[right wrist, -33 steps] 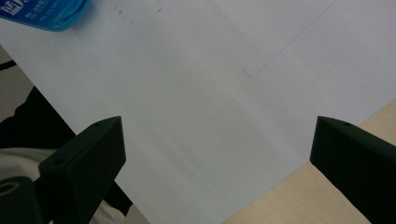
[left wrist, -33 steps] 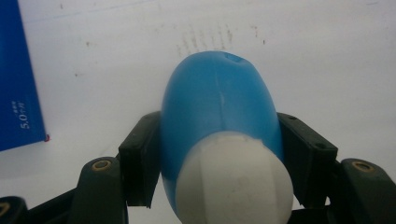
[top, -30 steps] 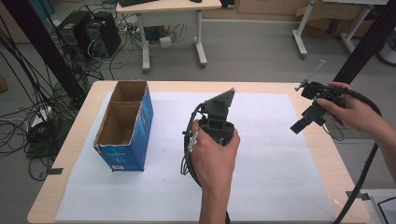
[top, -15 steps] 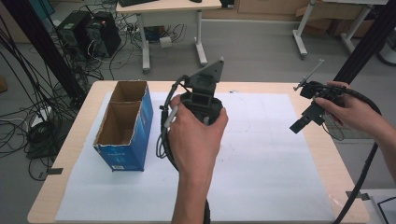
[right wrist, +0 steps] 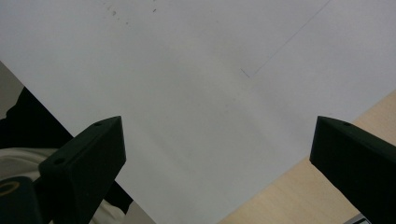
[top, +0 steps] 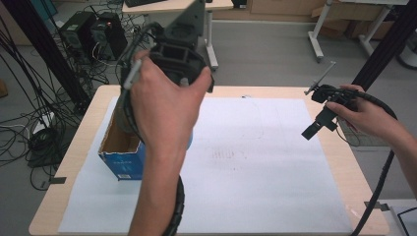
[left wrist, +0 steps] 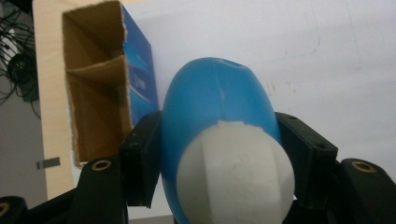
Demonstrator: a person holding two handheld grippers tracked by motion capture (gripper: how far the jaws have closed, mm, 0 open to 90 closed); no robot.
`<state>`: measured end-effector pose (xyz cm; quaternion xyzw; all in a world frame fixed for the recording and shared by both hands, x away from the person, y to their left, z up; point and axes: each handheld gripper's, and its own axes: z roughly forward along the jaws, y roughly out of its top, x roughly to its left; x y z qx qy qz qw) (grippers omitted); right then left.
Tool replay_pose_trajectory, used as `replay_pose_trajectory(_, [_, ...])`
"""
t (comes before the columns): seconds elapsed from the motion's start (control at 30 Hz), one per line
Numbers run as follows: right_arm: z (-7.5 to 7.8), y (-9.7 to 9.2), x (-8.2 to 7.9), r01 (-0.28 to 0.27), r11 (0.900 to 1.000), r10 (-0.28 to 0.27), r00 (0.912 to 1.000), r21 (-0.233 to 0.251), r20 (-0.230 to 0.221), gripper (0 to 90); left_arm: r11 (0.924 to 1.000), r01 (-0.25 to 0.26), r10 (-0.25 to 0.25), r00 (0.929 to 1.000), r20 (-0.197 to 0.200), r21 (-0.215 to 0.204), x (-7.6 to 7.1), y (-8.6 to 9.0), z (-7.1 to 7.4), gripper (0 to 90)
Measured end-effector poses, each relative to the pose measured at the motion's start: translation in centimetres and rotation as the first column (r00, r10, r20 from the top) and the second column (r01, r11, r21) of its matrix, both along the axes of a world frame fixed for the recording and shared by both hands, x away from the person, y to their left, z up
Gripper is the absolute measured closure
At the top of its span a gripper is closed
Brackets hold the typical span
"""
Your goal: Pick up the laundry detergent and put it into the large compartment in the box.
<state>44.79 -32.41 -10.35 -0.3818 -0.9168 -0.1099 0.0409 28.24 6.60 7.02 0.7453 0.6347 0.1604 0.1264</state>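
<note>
Progress: prob about halfway imo, pickup is done, drop-off isn't.
Left gripper (left wrist: 224, 186): jaws are clamped on the blue egg-shaped thing (left wrist: 215, 102) w/ a white end, held well above the table (top: 88, 113).
Egg location: it's pinched between the black jaws, up in the air, near the box but not in it.
Cardboard box (left wrist: 98, 79): open top, 2 compartments, nothing is seen inside.
Right gripper (right wrist: 217, 154): jaws are spread wide, nothing is held, parked over the white paper (right wrist: 187, 70).
Left to do: egg prob gets lowered into a compartment & released.
</note>
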Motion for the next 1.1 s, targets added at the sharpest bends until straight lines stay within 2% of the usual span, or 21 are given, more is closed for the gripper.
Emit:
replay_pose_trajectory(0.13, [0.0, 0.6, 0.3, 0.004, 0.9998, -0.004, 1.0000, -0.017, -0.007, 3.4, 0.9998, -0.015, 0.015, 0.9997, 0.020, -0.013, 0.4, 1.8, 1.4, 37.6])
replay_pose_trajectory(0.23, [0.0, 0.8, 0.6, 0.004, 0.9998, -0.004, 0.9999, -0.022, -0.015, 3.4, 0.9996, -0.027, 0.026, 0.9995, 0.017, 0.002, 0.9, 2.5, 2.0, 37.7])
replay_pose_trajectory(0.33, [-0.1, 1.0, 0.9, 0.009, 0.9995, -0.010, 0.9997, -0.031, -0.023, 3.5, 0.9992, -0.040, 0.040, 0.9989, 0.023, -0.009, 1.4, 4.0, 2.7, 37.6])
replay_pose_trajectory(0.5, [-0.2, 1.2, 1.2, 0.014, 0.9992, -0.015, 0.9995, -0.036, -0.028, 3.5, 0.9976, -0.070, 0.070, 0.9972, 0.029, 0.002, 2.0, 6.1, 3.5, 37.7])
replay_pose_trajectory(0.7, [-0.1, 1.4, 1.5, 0.021, 0.9988, -0.022, 0.9994, -0.044, -0.028, 3.5, 0.9918, -0.126, 0.125, 0.9912, 0.044, 0.022, 2.8, 8.4, 3.9, 37.7])
replay_pose_trajectory(0.87, [-0.1, 1.6, 1.8, 0.026, 0.9984, -0.027, 0.9993, -0.050, -0.027, 3.5, 0.9869, -0.161, 0.161, 0.9862, 0.038, 0.004, 3.6, 10.8, 2.9, 37.7])
replay_pose_trajectory(1.0, [-0.1, 1.7, 1.8, 0.028, 0.9983, -0.029, 0.9993, -0.050, -0.024, 3.5, 0.9834, -0.181, 0.181, 0.9834, 0.004, -0.008, 5.0, 12.5, 1.2, 37.7])
replay_pose_trajectory(1.1, [-0.1, 1.7, 1.8, 0.029, 0.9982, -0.030, 0.9992, -0.052, -0.024, 3.5, 0.9804, -0.195, 0.195, 0.9807, -0.007, -0.024, 5.7, 13.8, -0.5, 37.7])
